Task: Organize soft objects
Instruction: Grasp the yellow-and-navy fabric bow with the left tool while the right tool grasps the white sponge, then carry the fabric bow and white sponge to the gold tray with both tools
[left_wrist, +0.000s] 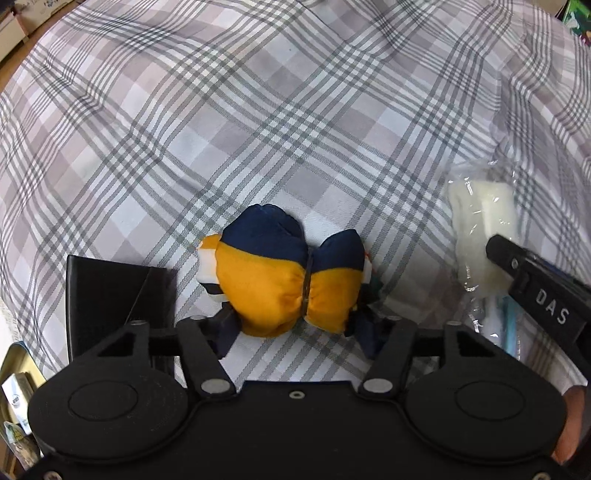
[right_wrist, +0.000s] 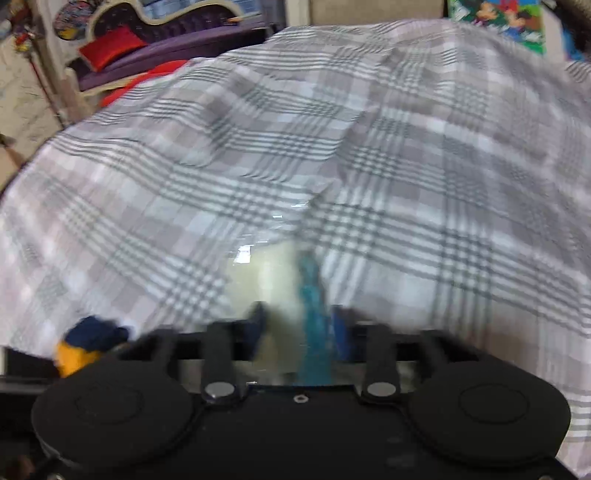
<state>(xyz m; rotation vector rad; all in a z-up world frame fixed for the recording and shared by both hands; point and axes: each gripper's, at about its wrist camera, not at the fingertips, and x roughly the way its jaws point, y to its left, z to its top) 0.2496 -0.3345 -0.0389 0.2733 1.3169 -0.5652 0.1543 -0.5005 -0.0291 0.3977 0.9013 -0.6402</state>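
Nearest my left claw (left_wrist: 295, 317): orange-and-navy cloth bundle (left_wrist: 284, 284), cinched at its middle, sits between my fingers, which close on it at both sides. It rests on the plaid sheet (left_wrist: 258, 129). Right of that claw, a clear bag of white cloth (left_wrist: 480, 229). My right claw (right_wrist: 299, 332) is narrowed on that bag (right_wrist: 273, 273); view blurred, teal strip (right_wrist: 312, 317) between the fingers.

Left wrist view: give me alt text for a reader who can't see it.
The left claw grips an orange-and-navy stuffed toy cinched at its middle, over a grey plaid bedsheet. At right, the right claw touches a clear plastic-wrapped white bundle.
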